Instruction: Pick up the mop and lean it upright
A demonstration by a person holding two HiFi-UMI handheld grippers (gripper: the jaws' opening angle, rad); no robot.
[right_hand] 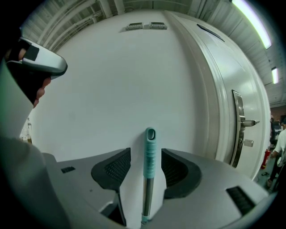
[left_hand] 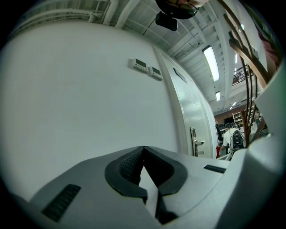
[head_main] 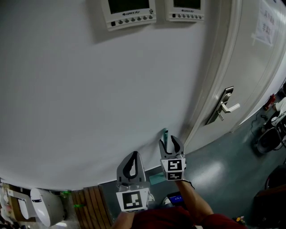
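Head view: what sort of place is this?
Probably an indoor office or lab-type workspace, beside a plain white wall. Clues: two white wall-mounted control panels, a white door with a silver lever handle, and a dark grey-green floor.

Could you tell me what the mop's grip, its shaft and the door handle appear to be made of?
Mop grip: likely teal plastic or rubber with a matte finish, going by the moulded ribs and the hanging hole at its end.
Shaft: apparently polished metal, since it shows bright lengthwise reflections.
Door handle: seemingly satin or brushed metal, silvery with a soft sheen.
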